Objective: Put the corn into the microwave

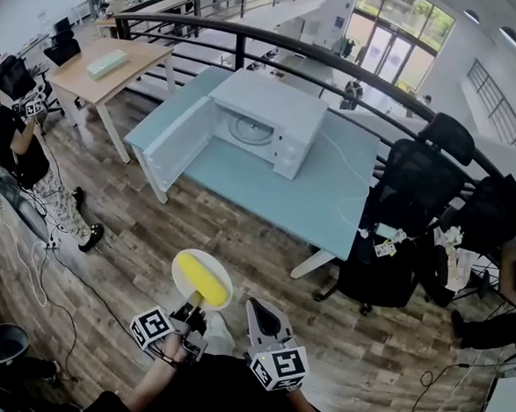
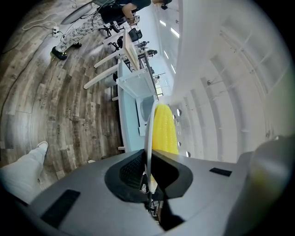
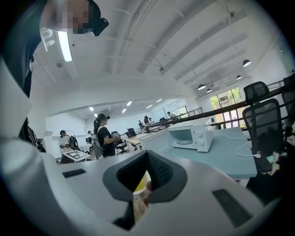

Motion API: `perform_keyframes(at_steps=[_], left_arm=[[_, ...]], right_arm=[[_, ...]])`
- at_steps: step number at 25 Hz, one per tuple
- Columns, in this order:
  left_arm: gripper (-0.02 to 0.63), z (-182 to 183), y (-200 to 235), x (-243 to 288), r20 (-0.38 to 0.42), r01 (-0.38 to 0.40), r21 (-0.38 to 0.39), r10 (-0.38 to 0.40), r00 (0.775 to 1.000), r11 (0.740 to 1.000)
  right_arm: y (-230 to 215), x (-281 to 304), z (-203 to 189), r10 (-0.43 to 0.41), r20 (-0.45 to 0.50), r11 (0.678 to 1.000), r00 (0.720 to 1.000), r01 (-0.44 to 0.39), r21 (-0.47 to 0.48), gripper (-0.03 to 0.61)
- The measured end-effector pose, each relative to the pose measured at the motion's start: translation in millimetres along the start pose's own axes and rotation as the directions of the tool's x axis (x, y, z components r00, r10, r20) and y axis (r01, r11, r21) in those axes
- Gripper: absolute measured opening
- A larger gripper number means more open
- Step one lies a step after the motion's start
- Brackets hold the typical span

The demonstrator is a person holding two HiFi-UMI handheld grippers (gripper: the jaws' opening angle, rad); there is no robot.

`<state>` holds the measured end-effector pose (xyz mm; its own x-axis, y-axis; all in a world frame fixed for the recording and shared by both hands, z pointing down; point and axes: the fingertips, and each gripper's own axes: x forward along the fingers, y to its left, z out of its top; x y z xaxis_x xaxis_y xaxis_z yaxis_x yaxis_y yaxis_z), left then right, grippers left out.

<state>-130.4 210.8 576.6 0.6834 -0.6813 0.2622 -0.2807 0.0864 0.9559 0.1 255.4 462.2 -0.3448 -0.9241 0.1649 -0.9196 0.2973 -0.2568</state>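
Corn (image 1: 201, 279) on plate (image 1: 183, 285) | left gripper (image 1: 194, 300) clamped on plate rim | right gripper (image 1: 258, 305) closed, empty | well short of microwave (image 1: 269, 112), door open | insert pending

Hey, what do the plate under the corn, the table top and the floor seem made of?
Plate: probably glazed ceramic or melamine; plain white, smooth, thin rim.
Table top: likely laminate or painted board; flat, pale blue.
Floor: wood or wood-look planks; grey-brown grain, visible seams.
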Motion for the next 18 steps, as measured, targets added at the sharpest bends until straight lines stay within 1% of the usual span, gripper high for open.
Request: perform_keyframes(at_steps=[5, 9, 14, 18], left_arm=[[0.028, 32.0, -1.5, 18.6, -0.013, 0.002, 0.011, -0.002, 1.000, 1.000], [0.028, 52.7, -1.2, 33.2, -0.028, 0.007, 0.023, -0.006, 1.000, 1.000], [0.028, 72.2, 0.3, 48.8, -0.055, 0.012, 0.032, -0.010, 0.998, 0.999], [0.028, 82.6, 0.1, 55.6, -0.067, 0.015, 0.032, -0.013, 0.998, 0.999]], right_arm=[[0.4, 34.9, 6.8, -0.005, 0.010, 1.000, 1.000, 0.005, 0.002, 0.008], [-3.4, 55.1, 7.4, -0.026, 0.016, 1.000, 1.000, 0.025, 0.008, 0.008], [-8.1, 75.8, 10.4, -0.059, 0.030, 0.998, 0.998, 0.058, 0.015, 0.008], [-6.7, 87.4, 9.1, -0.068, 0.027, 0.998, 0.997, 0.067, 0.016, 0.008]])
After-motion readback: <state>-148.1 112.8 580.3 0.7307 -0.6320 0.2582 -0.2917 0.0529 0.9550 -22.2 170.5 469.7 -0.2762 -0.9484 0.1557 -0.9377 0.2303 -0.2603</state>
